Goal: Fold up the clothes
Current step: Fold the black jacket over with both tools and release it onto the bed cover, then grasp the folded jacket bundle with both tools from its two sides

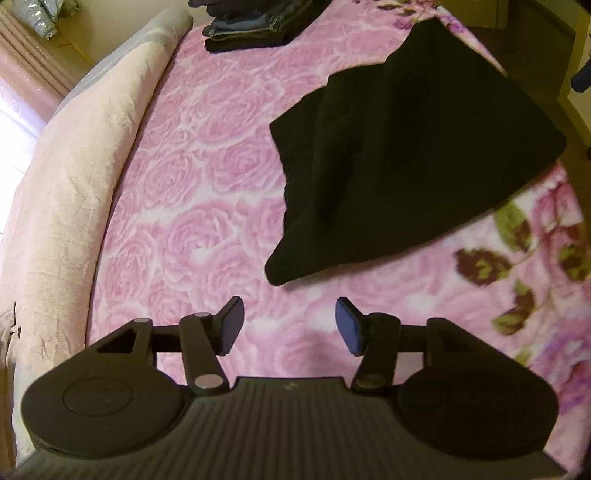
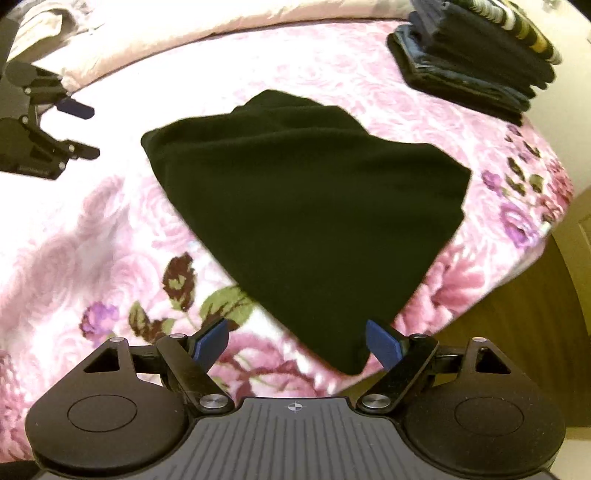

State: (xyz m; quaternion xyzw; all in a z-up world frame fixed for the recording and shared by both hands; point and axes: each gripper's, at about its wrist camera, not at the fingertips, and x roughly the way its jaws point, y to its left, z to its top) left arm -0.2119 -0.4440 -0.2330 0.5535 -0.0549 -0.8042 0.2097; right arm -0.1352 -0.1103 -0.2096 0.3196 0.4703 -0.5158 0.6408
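A black garment (image 1: 399,155), folded into a rough rectangle, lies on a pink rose-patterned blanket (image 1: 207,192). My left gripper (image 1: 290,325) is open and empty, hovering just short of the garment's near corner. In the right wrist view the same black garment (image 2: 306,218) fills the middle. My right gripper (image 2: 297,345) is open, and the garment's near corner lies between its blue pads (image 2: 382,345) without being pinched. The left gripper (image 2: 75,129) also shows at the far left of the right wrist view, open.
A stack of folded dark clothes (image 2: 476,59) sits at the far end of the bed, also in the left wrist view (image 1: 255,26). A pale pink rolled quilt (image 1: 77,173) runs along the bed's left side. The bed edge and wooden floor (image 2: 517,325) are at right.
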